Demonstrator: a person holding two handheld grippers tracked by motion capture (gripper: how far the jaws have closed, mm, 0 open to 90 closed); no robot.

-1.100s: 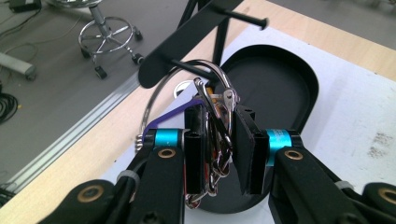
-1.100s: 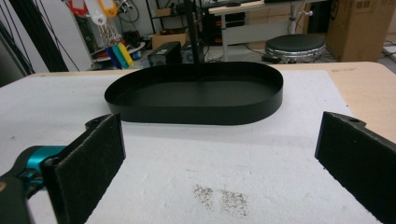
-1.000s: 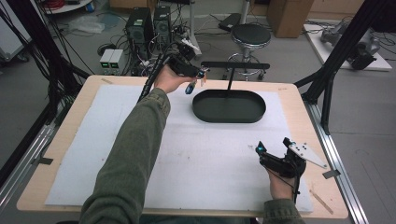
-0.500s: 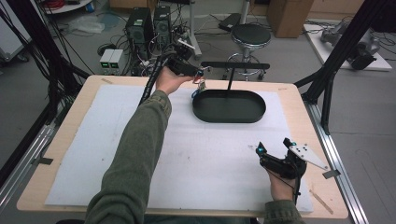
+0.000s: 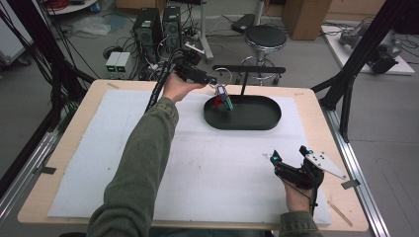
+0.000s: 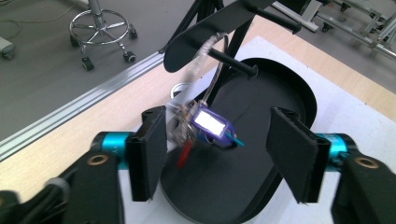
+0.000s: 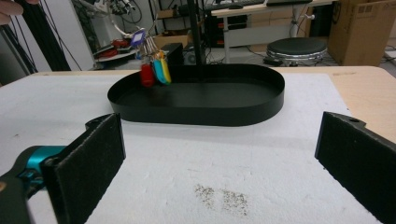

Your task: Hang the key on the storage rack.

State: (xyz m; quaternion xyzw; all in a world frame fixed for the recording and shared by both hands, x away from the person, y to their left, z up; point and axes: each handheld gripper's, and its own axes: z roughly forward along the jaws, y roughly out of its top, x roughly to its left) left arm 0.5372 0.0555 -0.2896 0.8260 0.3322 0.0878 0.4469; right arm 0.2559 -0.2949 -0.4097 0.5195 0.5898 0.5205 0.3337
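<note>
In the left gripper view the bunch of keys (image 6: 205, 128) above the black tray (image 6: 289, 88) is smeared by motion, so whether its ring still hangs on the peg (image 6: 233, 63) of the stand cannot be told. In the high view the keys (image 5: 223, 97) are too small to count. The tray's near rim is cut off by the bottom edge of the left gripper view. In the right gripper view the stand's post (image 7: 195, 32) above the tray (image 7: 201, 109) runs off the top edge.
</note>
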